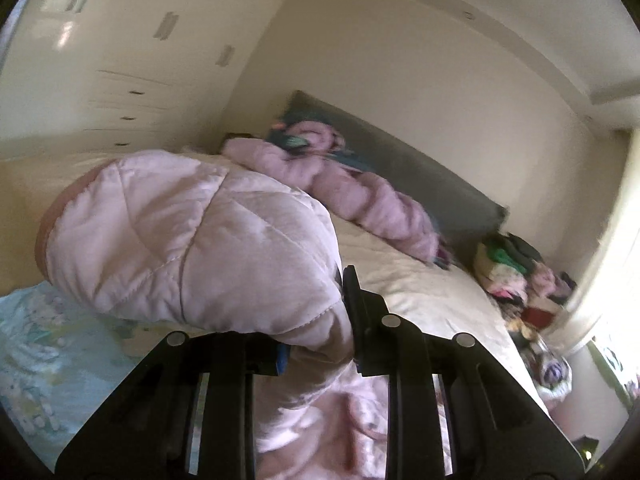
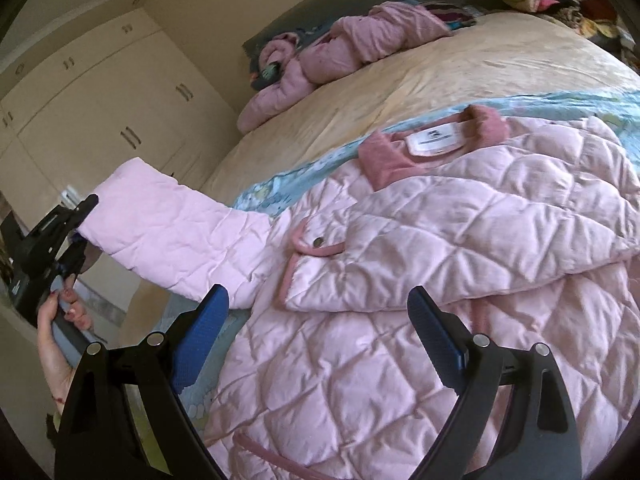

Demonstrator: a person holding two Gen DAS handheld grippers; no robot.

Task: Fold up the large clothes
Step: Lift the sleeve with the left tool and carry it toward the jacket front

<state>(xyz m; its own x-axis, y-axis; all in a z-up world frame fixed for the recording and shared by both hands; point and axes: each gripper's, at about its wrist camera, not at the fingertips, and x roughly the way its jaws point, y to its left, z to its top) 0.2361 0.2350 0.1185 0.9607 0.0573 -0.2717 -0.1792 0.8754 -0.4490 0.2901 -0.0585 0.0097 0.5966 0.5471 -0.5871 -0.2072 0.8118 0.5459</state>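
Your left gripper (image 2: 86,216) is held out to the left, off the side of the bed (image 2: 440,64), with its two fingers clamped on the cuff end of the pink quilted jacket's sleeve (image 2: 176,236). The sleeve is lifted and stretched outward, clear of the bedding. Your left hand (image 2: 60,320) wraps the gripper's handle from below, fingers curled around it, forearm running down toward the bottom left edge.

From the left wrist view, the sleeve bulges large between the fingers and hides the left fingertip entirely; only the right finger's tip shows against the fabric.

Your right gripper (image 2: 320,320) hovers low over the jacket's lower front with its blue-padded fingers spread wide apart, gripping nothing. Whether the pads touch the fabric cannot be told.

The jacket (image 2: 440,240) lies on the near part of the bed, over a pale blue patterned sheet (image 2: 260,196), collar and white label (image 2: 434,138) toward the far side. One front panel is folded across the body, and a snap button shows at its edge. The jacket's right and bottom parts are cut off by the frame.

Farther back, another pink garment (image 2: 340,52) lies crumpled near the grey headboard (image 1: 420,168). A heap of mixed clothes (image 1: 516,272) sits by the far corner, blurred and hard to sort out. Cream wardrobe doors (image 2: 100,120) line the wall.
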